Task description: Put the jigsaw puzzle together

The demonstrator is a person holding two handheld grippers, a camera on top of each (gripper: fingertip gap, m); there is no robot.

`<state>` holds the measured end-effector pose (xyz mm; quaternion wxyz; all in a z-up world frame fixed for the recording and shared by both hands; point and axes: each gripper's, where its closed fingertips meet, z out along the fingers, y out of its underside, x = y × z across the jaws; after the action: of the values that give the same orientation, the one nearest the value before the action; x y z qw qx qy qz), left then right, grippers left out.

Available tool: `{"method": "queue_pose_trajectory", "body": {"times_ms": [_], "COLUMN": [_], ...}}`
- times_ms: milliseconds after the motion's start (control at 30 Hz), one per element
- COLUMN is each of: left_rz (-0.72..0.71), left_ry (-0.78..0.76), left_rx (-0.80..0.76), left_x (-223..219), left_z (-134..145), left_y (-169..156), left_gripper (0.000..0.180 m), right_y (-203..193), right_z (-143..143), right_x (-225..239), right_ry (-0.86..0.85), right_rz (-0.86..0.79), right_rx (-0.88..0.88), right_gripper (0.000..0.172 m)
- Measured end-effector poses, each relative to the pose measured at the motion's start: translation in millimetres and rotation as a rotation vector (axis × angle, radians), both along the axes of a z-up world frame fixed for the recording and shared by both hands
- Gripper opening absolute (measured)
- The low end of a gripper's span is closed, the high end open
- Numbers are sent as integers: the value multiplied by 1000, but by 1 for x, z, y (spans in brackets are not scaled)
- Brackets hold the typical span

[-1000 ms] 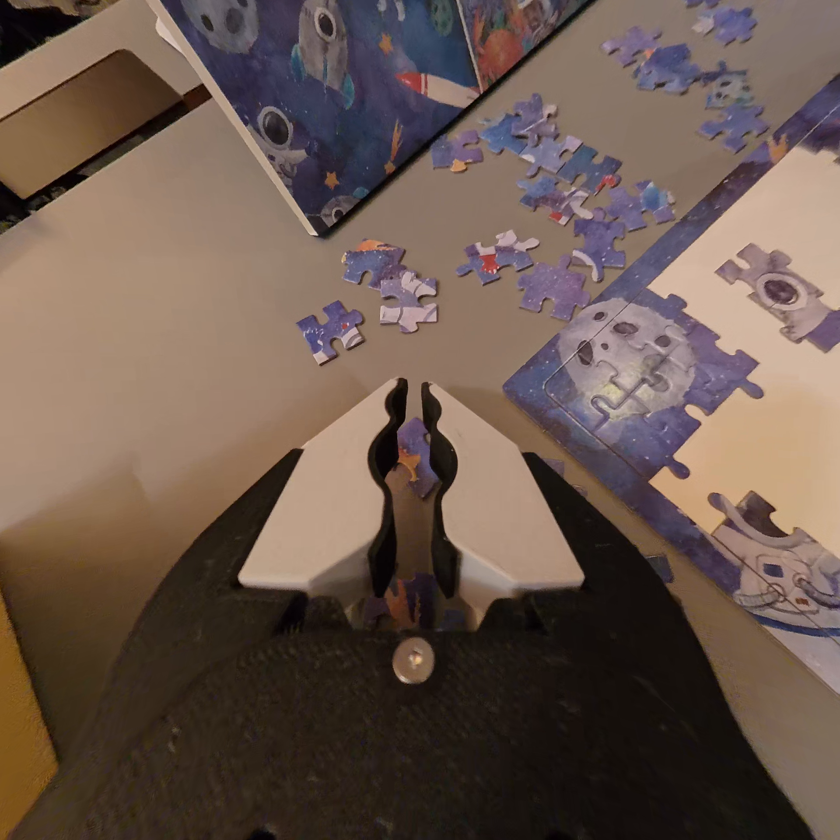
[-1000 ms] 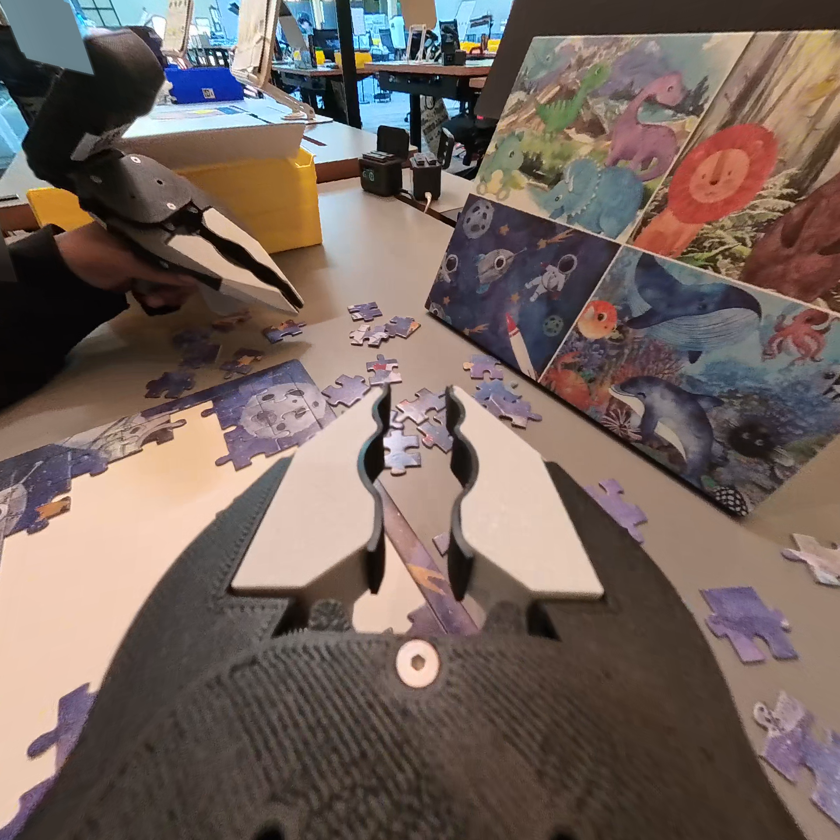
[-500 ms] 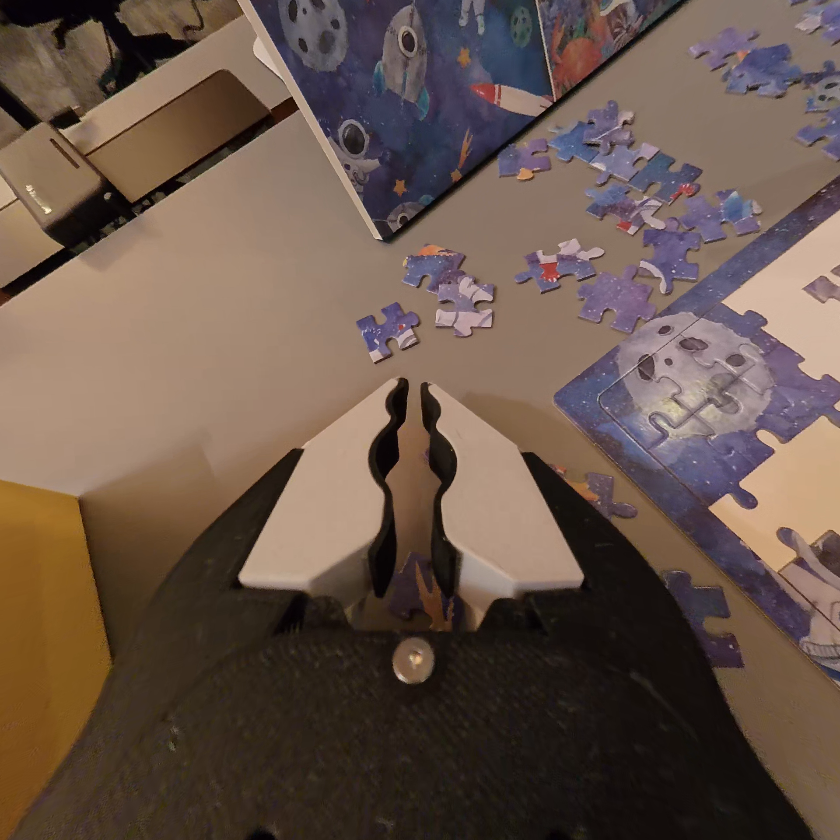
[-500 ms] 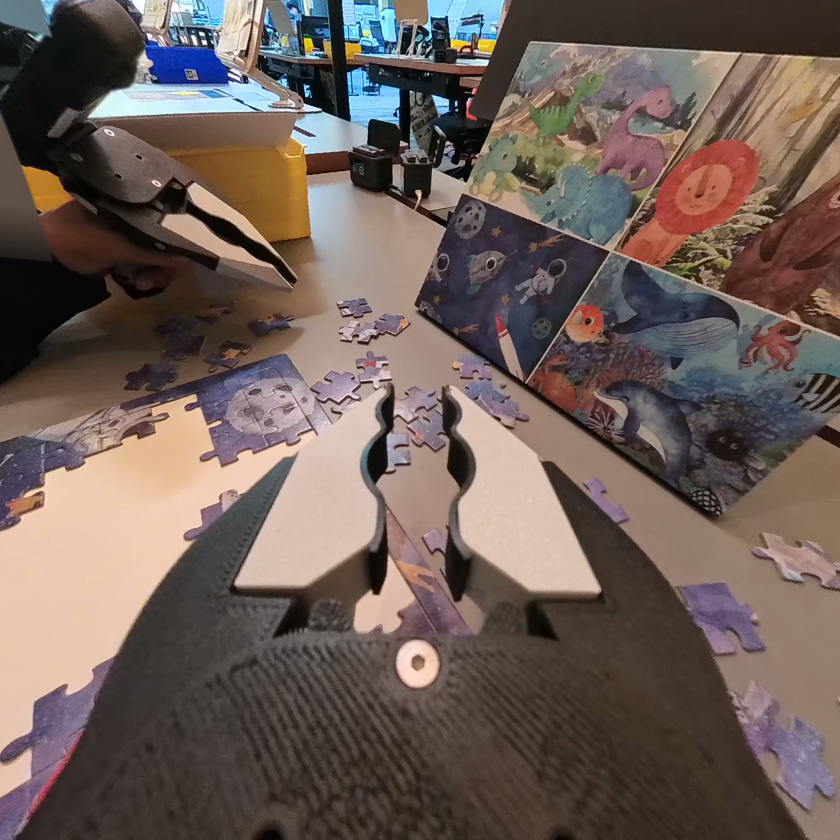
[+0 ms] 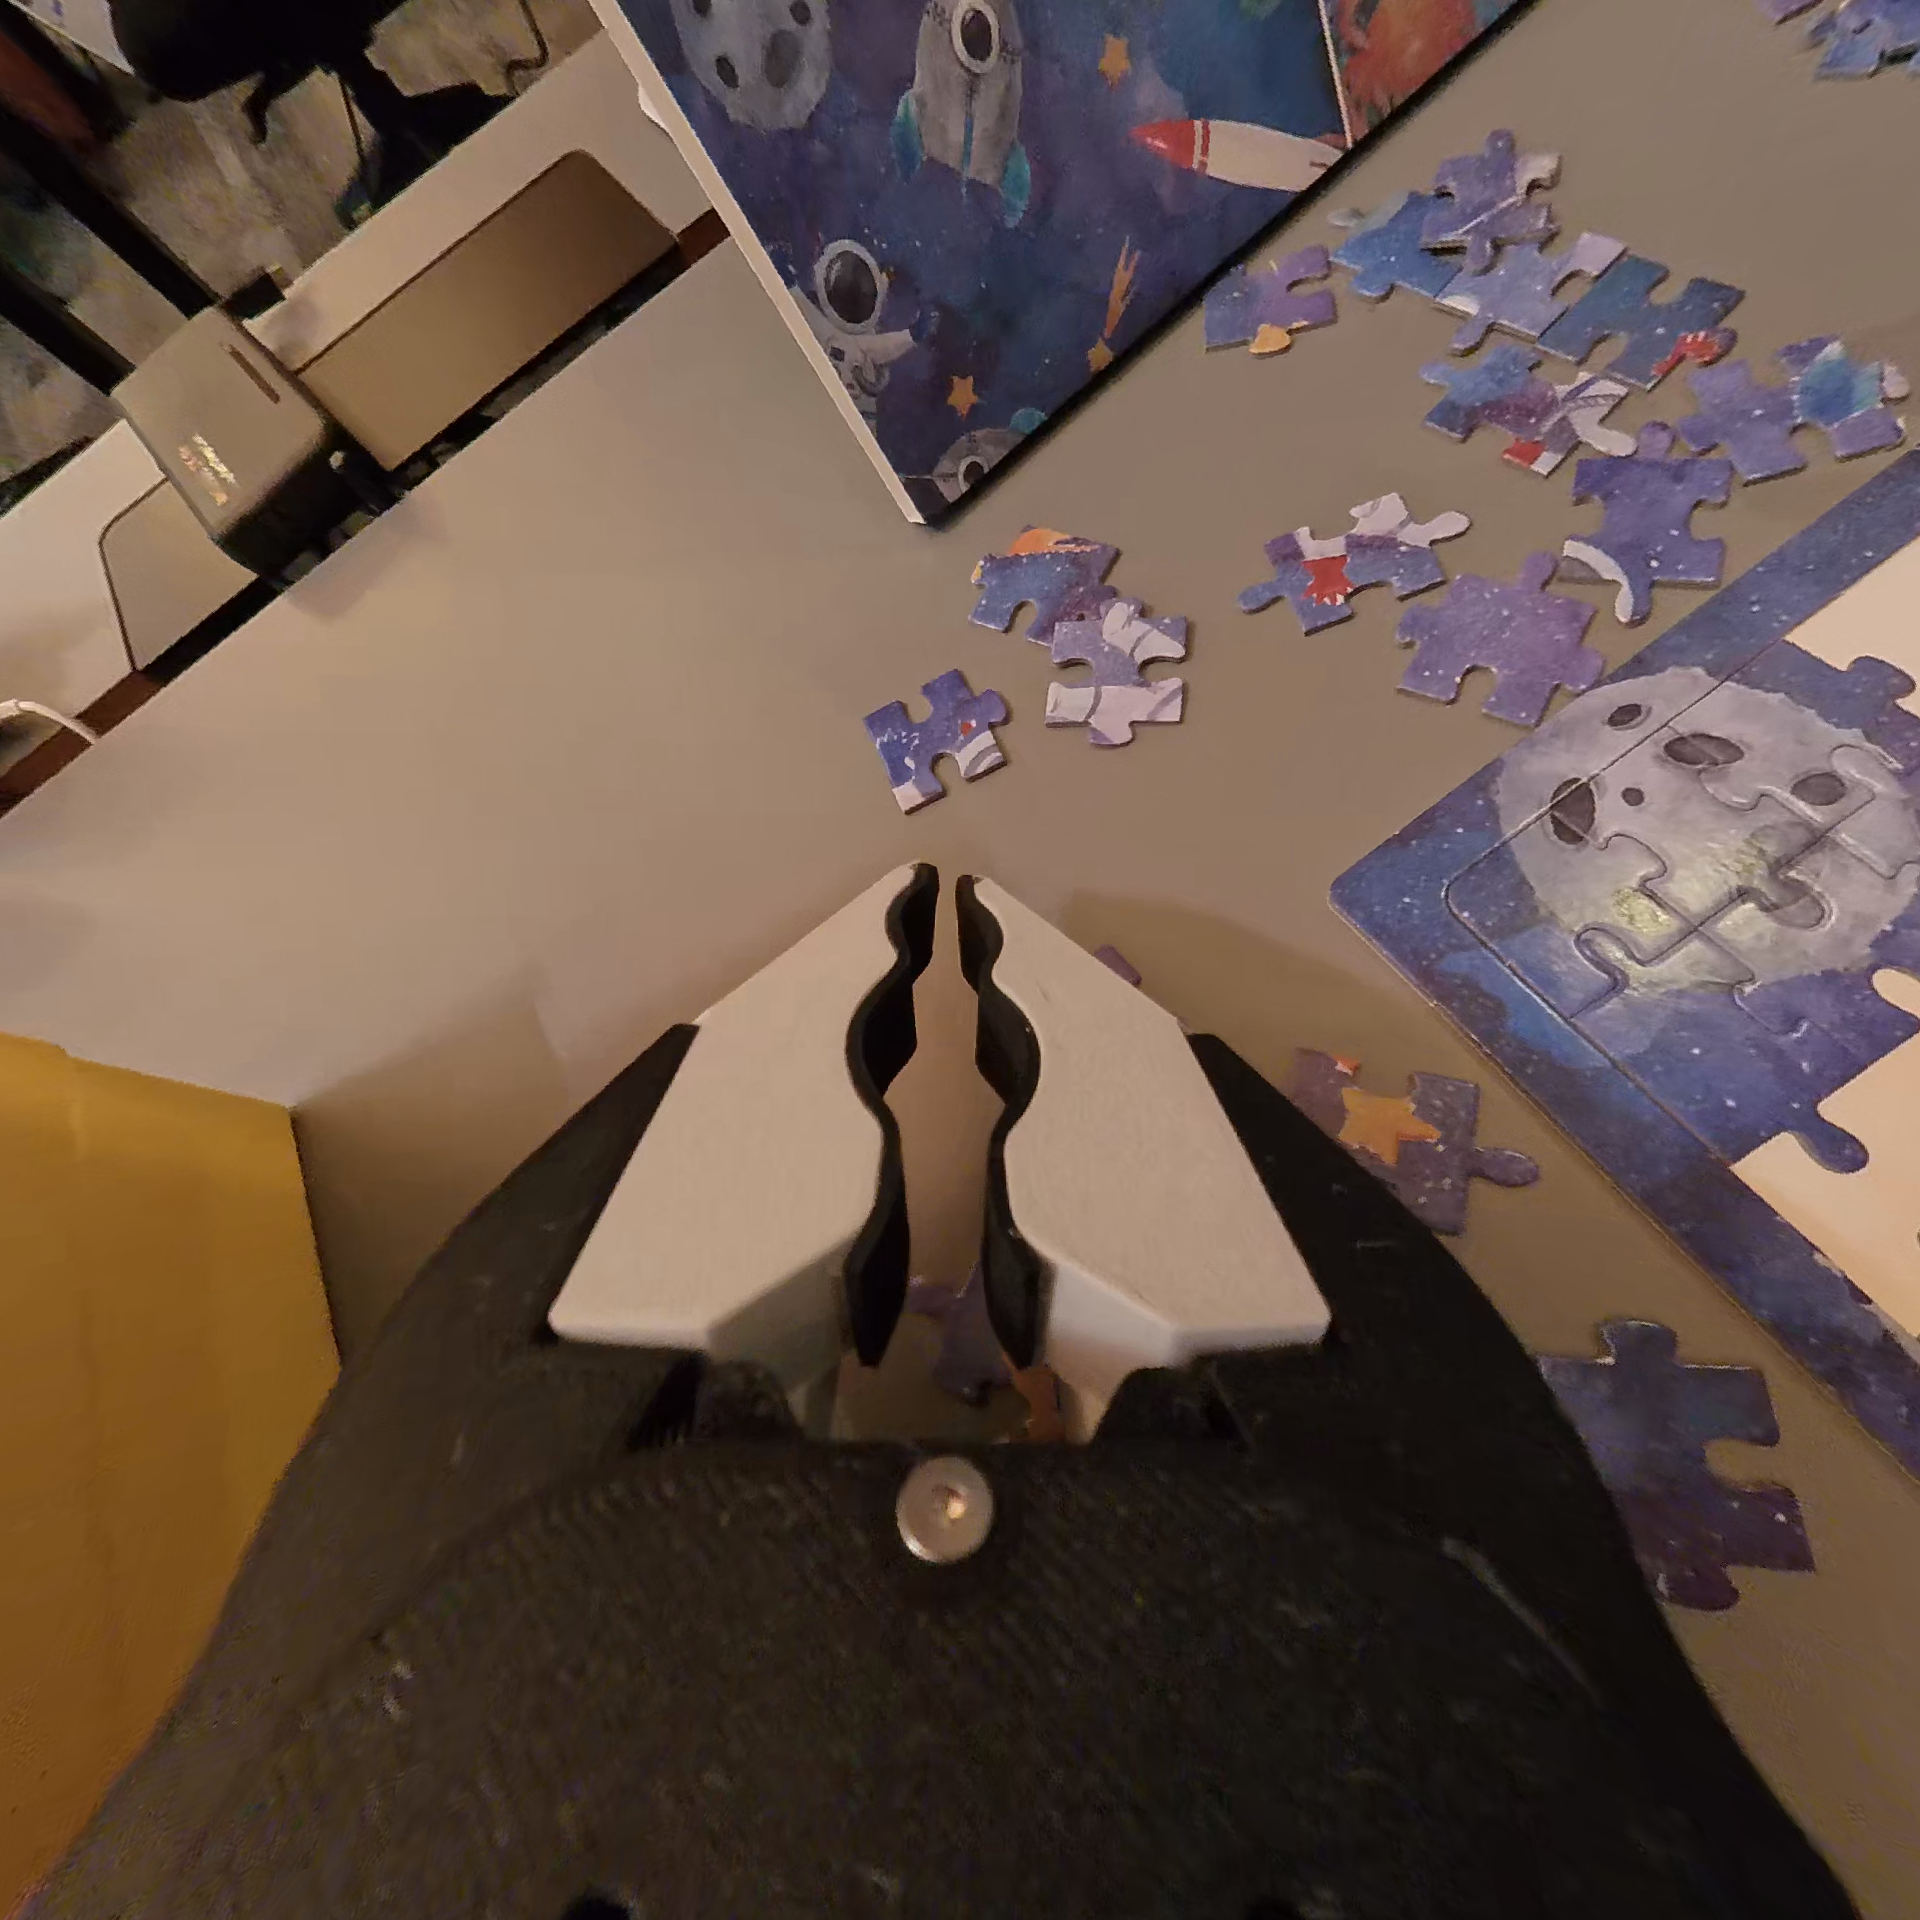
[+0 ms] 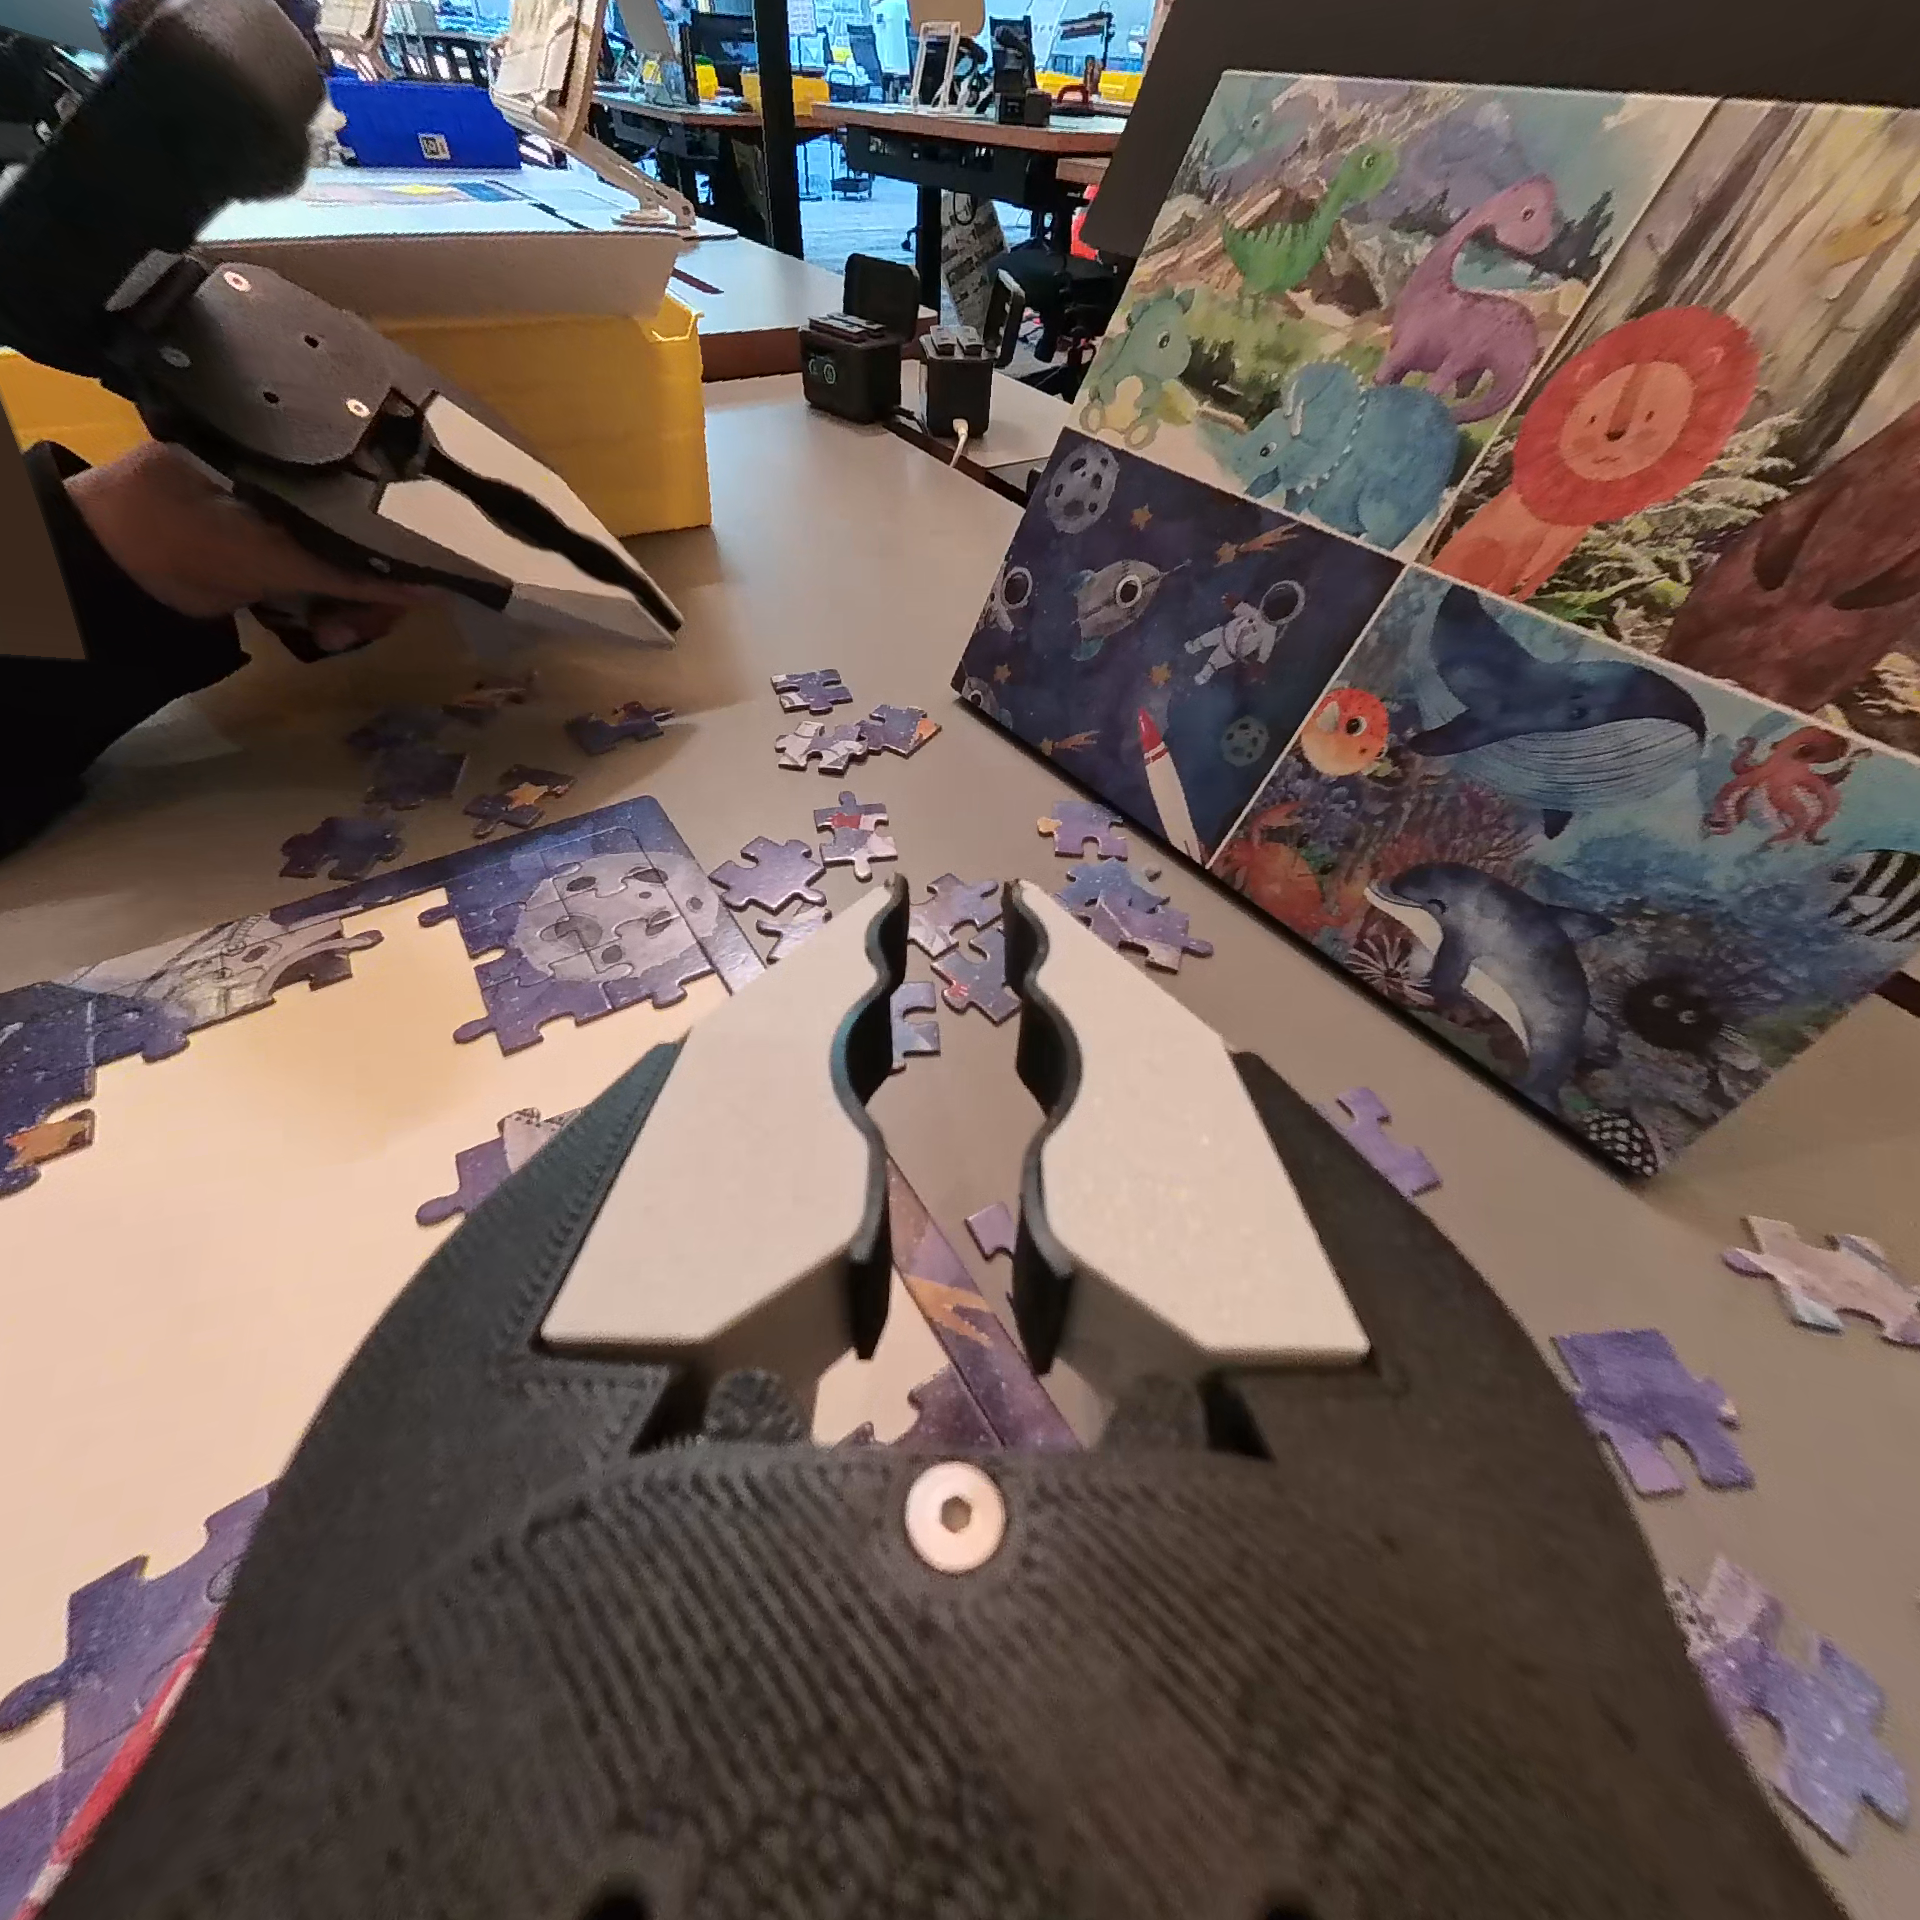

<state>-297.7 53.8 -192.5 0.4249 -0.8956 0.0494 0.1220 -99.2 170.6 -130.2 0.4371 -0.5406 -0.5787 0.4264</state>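
My left gripper [image 5: 938,878] is shut, with only a thin slit between its tips, and hovers over the grey table. Nearest ahead of it is a small blue puzzle piece [image 5: 935,748]. A star piece [image 5: 1392,1132] lies to its right. The right wrist view shows the left gripper [image 6: 665,623] held in a hand, above loose pieces [image 6: 613,722]. My right gripper [image 6: 956,894] is open with nothing in it, low over a cluster of loose blue pieces [image 6: 966,935]. Beside it is the partly filled puzzle board [image 6: 260,1195], with a finished moon section [image 6: 613,914] [image 5: 1704,821].
A picture board with space, dinosaur and sea scenes [image 6: 1455,623] [image 5: 987,208] leans at the back right. A yellow bin [image 6: 582,405] [image 5: 135,1299] stands at the left. More loose pieces [image 6: 1652,1413] lie to the right. Chargers [image 6: 904,353] sit at the table's far edge. Tip to tip, the grippers are about 25 cm apart.
My left gripper has swung left, away from the puzzle board, and its tips have closed a little more. My right gripper's jaws have narrowed slightly.
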Motion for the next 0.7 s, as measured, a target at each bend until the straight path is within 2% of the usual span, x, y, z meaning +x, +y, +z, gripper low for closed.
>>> {"method": "queue_pose_trajectory", "body": {"times_ms": [500,600,700], "left_rz": [135,184,170], "left_ry": [6,46,46], "left_rx": [151,247,399], "left_x": [-25,-33,-28], "left_z": [29,48,78], "left_y": [-5,-5,-5], "left_gripper": [0,0,0], "right_y": [-1,-1,-1], "right_z": [0,0,1], "right_x": [-1,-1,0], "right_ry": [0,-1,1], "right_rz": [-1,-2,-4], "right_rx": [11,13,18], "right_gripper": [16,16,16]}}
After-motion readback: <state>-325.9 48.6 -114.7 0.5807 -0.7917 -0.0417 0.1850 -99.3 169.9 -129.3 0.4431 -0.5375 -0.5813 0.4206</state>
